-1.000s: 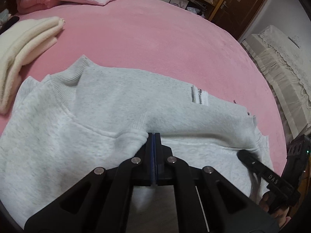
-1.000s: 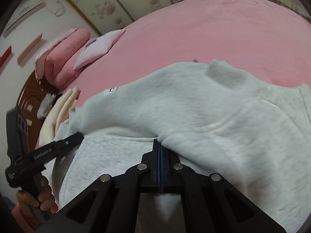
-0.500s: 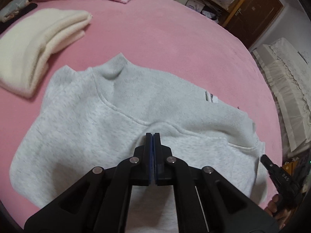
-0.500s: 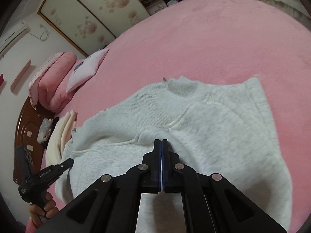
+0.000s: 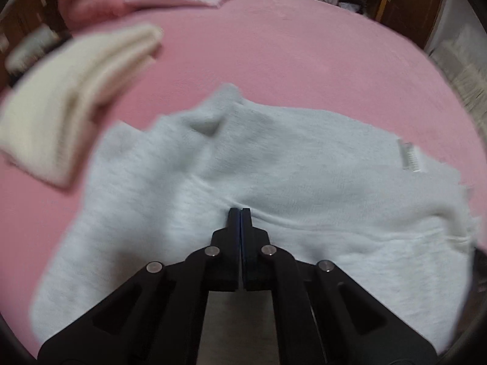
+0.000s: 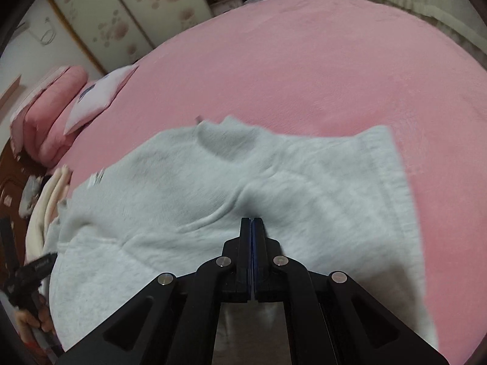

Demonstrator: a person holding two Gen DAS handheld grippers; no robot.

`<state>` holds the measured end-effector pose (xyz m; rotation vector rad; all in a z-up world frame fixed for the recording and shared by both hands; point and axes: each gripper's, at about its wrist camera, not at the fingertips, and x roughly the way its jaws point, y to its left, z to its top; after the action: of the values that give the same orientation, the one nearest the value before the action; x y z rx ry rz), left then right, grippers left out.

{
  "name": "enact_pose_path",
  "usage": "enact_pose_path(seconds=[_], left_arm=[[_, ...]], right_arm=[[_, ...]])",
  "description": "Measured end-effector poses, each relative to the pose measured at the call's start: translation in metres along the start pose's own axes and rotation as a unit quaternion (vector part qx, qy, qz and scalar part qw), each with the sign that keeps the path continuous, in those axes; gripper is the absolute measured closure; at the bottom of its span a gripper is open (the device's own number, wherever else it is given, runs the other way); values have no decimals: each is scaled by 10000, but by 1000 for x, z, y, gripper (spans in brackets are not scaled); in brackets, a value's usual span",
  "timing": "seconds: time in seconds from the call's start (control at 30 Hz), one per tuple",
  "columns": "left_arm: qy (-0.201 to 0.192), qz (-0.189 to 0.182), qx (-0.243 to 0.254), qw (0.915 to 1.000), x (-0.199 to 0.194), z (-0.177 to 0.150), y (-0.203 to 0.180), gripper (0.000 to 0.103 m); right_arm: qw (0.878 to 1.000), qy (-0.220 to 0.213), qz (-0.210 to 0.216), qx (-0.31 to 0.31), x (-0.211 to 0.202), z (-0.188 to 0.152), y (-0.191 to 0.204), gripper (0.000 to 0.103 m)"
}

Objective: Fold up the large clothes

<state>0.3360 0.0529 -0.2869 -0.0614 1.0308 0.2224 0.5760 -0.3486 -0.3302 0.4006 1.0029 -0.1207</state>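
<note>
A light grey sweatshirt lies spread on the pink bed, its collar pointing away from me. My left gripper is shut, pinching a raised fold of the cloth where creases run into its tips. In the right wrist view the same sweatshirt fills the middle, and my right gripper is shut on a fold beside a curved seam. The left gripper also shows at the left edge of the right wrist view, held by a hand. Both views are motion-blurred.
A folded cream garment lies on the bed left of the sweatshirt. Pink pillows and bedding sit at the head of the bed. A wooden door and wardrobe panels stand beyond bare pink blanket.
Both grippers have carried their folds forward across the bed. The lifted part of the sweatshirt has come down flatter, and the collar now lies further from me.
</note>
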Motion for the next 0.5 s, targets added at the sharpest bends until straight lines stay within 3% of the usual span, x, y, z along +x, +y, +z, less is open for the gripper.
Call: enact_pose_path(seconds=[0.03,0.07,0.17,0.27,0.33,0.37,0.43,0.5], left_arm=[[-68,567,60,9984,2,-1,6,102],[-32,760,-15,9971,7,-3,15,102],[197,166,-456,9986,15,-3,44,102],[227,381,-104,9990,11,-3,40,102],[332,411,-213,9984,9,-3,41,102],[441,423,-385,9974,3,-4,42,102],[593,315,-537,9963,-6,-6,41,102],[623,101,-607,9962,-23,-14,39,102]], right_arm=[[9998,-45,-177,3,-4,1,-7,103],[9994,-79,-336,1,-7,0,-16,103],[9977,-83,-657,-155,-18,0,-33,103],[9924,2,-1167,-388,-30,4,-24,103],[9911,162,-1284,-313,-39,10,-16,103],[9933,190,-1125,-180,-45,13,-11,103],[9987,302,-412,-32,-53,21,10,103],[9990,426,41,-157,-60,20,35,103]])
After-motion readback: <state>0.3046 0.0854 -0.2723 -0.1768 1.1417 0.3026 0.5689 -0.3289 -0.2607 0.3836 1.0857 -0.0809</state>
